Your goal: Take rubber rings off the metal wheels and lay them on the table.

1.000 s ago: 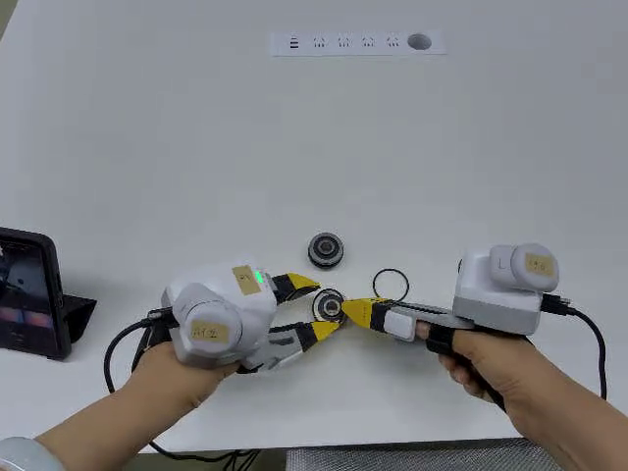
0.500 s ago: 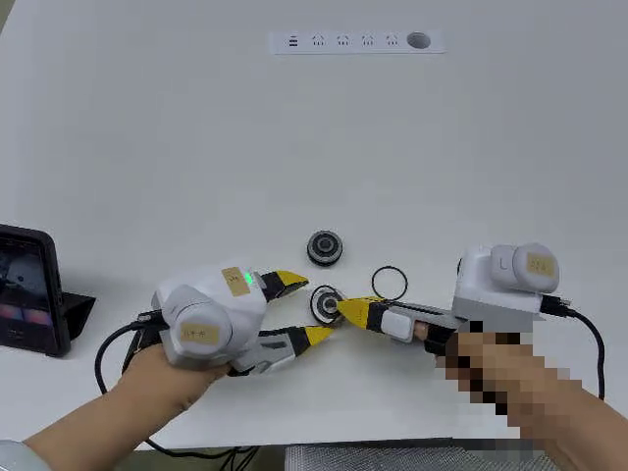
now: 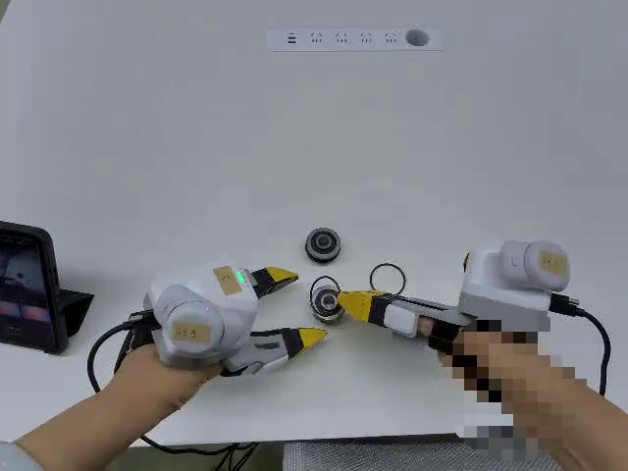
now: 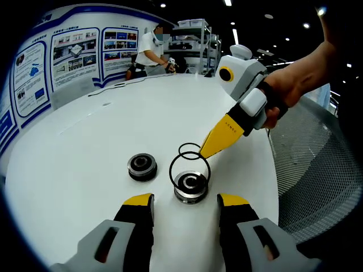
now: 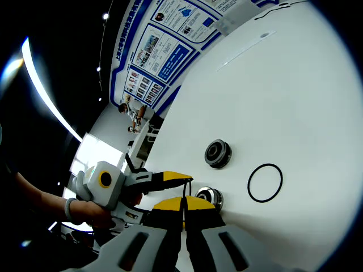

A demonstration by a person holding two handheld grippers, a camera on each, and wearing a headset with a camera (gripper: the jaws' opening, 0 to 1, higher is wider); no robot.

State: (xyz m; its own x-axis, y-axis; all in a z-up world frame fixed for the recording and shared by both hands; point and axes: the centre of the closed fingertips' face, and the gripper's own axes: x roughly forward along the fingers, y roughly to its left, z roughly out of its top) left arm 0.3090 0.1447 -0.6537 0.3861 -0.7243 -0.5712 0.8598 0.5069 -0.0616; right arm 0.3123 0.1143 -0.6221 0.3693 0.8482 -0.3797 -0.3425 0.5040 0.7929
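While the left gripper gapes empty before the metal wheel, the right gripper pinches its rubber ring (partly lifted). A second ring lies nearby.

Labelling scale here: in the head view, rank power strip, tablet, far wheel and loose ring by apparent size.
1. Tablet, though cut by the edge.
2. Power strip, longer but thin.
3. Far wheel and loose ring look alike across, unranked.
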